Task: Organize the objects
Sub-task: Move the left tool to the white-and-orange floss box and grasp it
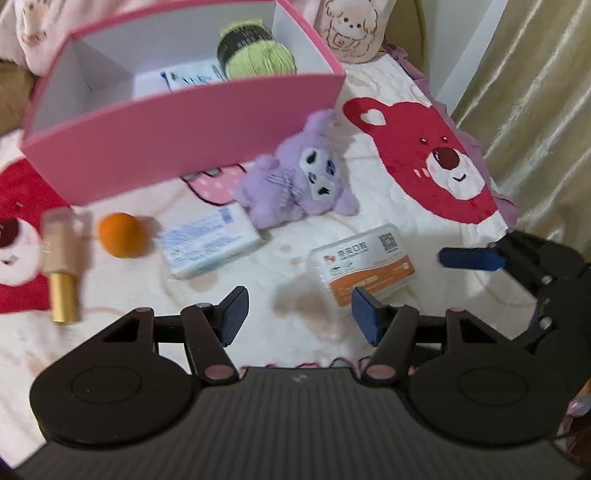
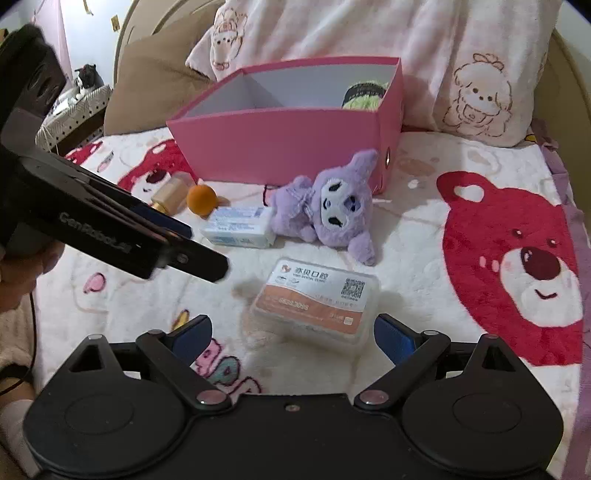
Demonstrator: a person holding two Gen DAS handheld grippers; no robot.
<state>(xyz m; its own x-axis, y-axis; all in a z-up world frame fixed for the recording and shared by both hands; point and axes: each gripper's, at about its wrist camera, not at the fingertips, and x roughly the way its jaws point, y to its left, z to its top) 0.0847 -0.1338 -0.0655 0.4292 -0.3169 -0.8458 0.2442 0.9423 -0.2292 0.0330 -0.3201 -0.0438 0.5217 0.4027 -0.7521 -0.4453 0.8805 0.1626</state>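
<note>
A pink box (image 1: 177,122) (image 2: 280,140) stands on the bed and holds a green yarn ball (image 1: 258,51) (image 2: 364,96) and a white packet (image 1: 192,75). In front of it lie a purple plush (image 1: 299,173) (image 2: 332,201), a white-blue packet (image 1: 208,245) (image 2: 240,227), an orange ball (image 1: 121,234) (image 2: 201,199), a gold-capped tube (image 1: 64,258) (image 2: 170,194) and an orange-white card case (image 1: 364,264) (image 2: 317,304). My left gripper (image 1: 299,314) is open and empty, above the blanket left of the case. My right gripper (image 2: 293,334) is open and empty, just short of the case.
The bed has a white blanket with red bear prints (image 2: 517,266) (image 1: 428,155). Pink pillows (image 2: 369,33) lie behind the box. A curtain (image 1: 535,92) hangs at the right. The left gripper's body (image 2: 92,221) reaches in from the left in the right wrist view.
</note>
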